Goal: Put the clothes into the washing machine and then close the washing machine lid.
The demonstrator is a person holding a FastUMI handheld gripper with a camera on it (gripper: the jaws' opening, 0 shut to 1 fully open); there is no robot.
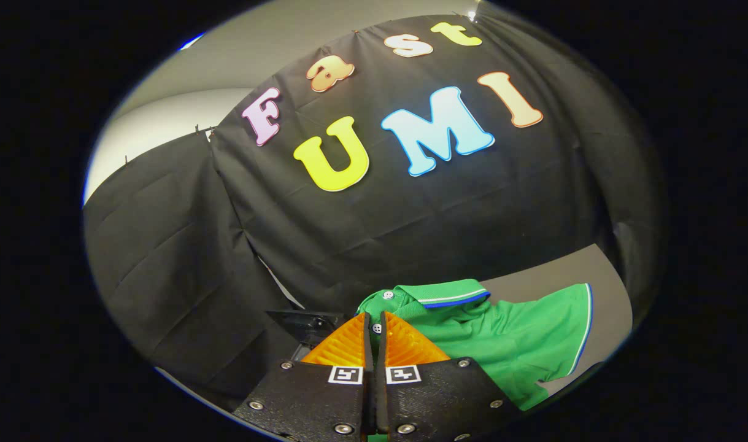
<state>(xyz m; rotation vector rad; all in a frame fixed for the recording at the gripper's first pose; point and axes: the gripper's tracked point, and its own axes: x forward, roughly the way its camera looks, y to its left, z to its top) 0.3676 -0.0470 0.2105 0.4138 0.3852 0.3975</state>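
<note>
Gripper view: the fingers (374,319) are standing almost fully together, only a thin gap showing between their tips. The tips are meeting at the button placket of a green polo shirt (508,341), and a strip of green cloth is showing low in the gap between them; whether both fingers are actually pressing on the fabric cannot be told from here.

The shirt is spreading out just ahead of the fingers and off to their right. Its collar (450,293) is lying flat, carrying white and blue trim stripes, with two pale buttons showing below it. A short sleeve (573,325), edged with blue and white piping, is reaching out to the right. The fabric is looking lightly creased, not folded.

The shirt is resting on a grey counter (545,273), which is running back to the black cloth wall (374,221). A dark object (306,325) is sitting just left of the fingers, too obscured to identify.
</note>
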